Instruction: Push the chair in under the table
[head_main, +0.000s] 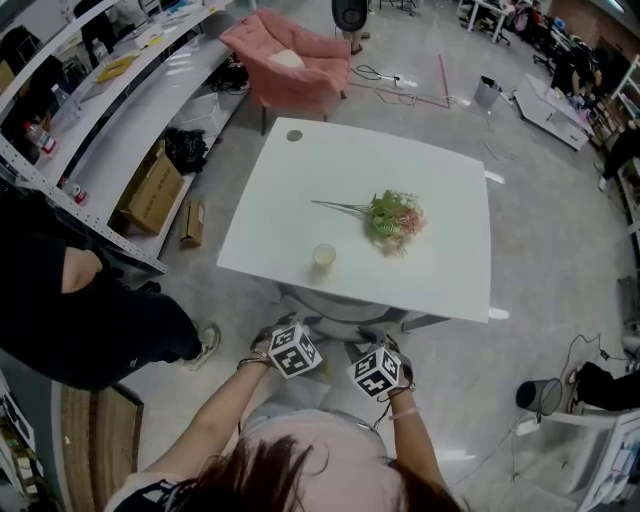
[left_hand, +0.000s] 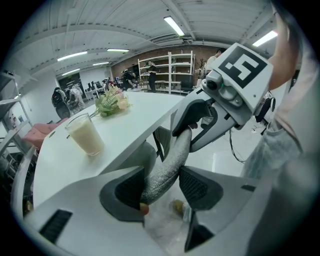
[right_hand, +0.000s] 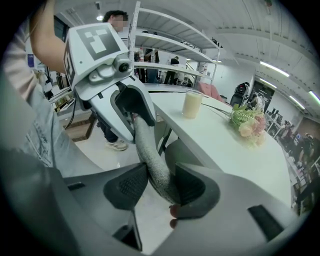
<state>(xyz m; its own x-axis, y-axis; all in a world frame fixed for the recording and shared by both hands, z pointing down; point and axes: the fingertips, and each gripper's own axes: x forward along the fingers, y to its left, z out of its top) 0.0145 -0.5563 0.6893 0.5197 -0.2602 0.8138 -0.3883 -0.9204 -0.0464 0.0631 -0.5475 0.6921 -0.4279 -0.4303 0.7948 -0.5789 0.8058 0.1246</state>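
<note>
Polished grey concrete floor (head_main: 560, 250) is spreading out around the square white table (head_main: 420, 160), and we are standing at its near edge. We are holding the grey fabric-covered chair (head_main: 345, 308) by the curved top rim of its backrest, with most of the chair hidden beneath that near edge. Our left gripper (head_main: 298, 332) is clamping the rim between its dark pads, and our right gripper (head_main: 376, 348) is pinching the same rim just beside it. On the table, a clear glass of pale milky drink (head_main: 323, 257) is standing near the near edge, and a bunch of green and pink artificial flowers (head_main: 395, 218) is lying beside it, toward the table's middle. A pink upholstered armchair (head_main: 290, 65) is sitting beyond the table's far side.
</note>
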